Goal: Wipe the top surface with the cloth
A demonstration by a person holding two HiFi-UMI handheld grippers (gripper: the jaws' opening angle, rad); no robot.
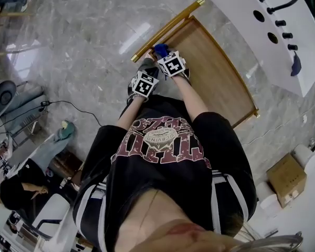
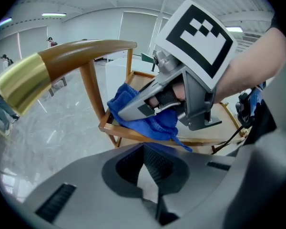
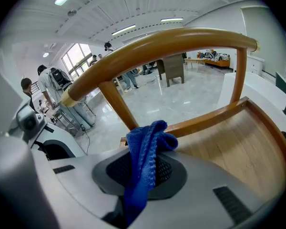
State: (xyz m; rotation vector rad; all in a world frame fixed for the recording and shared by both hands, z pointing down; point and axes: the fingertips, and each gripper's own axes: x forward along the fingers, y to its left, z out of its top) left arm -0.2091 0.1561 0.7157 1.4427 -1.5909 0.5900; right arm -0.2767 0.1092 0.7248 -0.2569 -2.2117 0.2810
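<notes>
Your R gripper (image 3: 144,175) pinches the blue cloth (image 3: 146,144) by a thin fold at the wood top's (image 3: 229,142) corner, frame centre, L gripper (image 2: 148,168) closed & empty, so pressing hard may drag it loose.

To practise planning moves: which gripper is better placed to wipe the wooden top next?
Right. The right gripper pinches the blue cloth over the wooden top; the left gripper holds nothing.
</notes>
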